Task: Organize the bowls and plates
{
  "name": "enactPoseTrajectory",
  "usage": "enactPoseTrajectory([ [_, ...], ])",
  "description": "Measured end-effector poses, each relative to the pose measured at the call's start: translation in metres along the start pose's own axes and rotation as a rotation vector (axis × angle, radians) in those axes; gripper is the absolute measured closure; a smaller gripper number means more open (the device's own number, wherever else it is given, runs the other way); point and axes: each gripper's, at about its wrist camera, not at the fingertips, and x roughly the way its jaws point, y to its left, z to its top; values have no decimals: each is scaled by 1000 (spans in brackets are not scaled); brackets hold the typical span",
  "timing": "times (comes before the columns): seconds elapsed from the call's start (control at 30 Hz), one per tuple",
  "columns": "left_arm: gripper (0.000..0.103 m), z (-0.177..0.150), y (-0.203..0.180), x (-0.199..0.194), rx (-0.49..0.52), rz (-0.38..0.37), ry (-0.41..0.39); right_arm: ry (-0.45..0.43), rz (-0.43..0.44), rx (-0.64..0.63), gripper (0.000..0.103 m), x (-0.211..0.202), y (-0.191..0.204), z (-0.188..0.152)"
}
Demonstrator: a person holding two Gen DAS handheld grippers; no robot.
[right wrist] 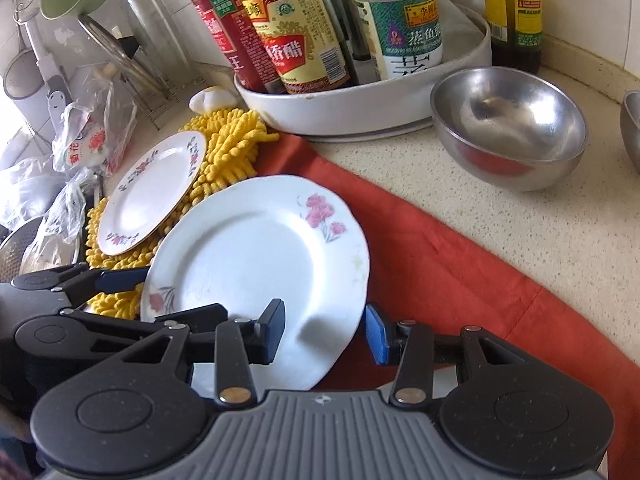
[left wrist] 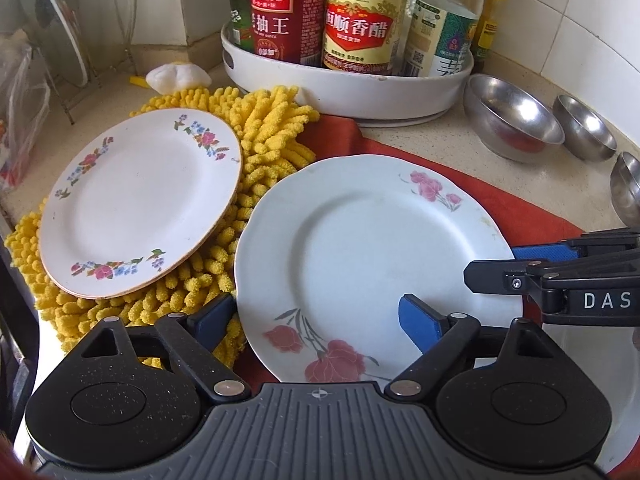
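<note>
Holds the left gripper [left wrist: 318, 316] spread wide across the near rim of the big plate [left wrist: 360, 240]: one finger [left wrist: 216, 312] out over the yellow mat [left wrist: 272, 136], the other above the plate's face, neither pressing. Holds the right gripper [right wrist: 326, 334] half closed astride the same plate's right rim, with a gap showing beside the inner pad [right wrist: 276, 328]; no clear pinch. Finds that plate near the counter's [right wrist: 520, 220] front edge, lying on a red cloth [right wrist: 440, 280], its left rim against the mat. Sees the small plate [left wrist: 140, 204] on the mat toward the counter's left end, three steel bowls [left wrist: 516, 120] toward the right end, a white tray [left wrist: 344, 88] of bottles [left wrist: 356, 20] at the back edge.
</note>
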Motion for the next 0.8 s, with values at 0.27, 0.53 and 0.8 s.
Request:
enactPoseTrajectory([
  [0.27, 12, 5, -11, 0, 48, 46, -31, -10, -18, -7, 62, 2, 4, 1],
  [0.53, 16, 4, -8, -6, 25, 47, -16, -24, -8, 12, 62, -6, 6, -1],
  [0.8, 19, 3, -7, -14, 16, 46, -22, -44, -3, 12, 62, -17, 11, -2],
])
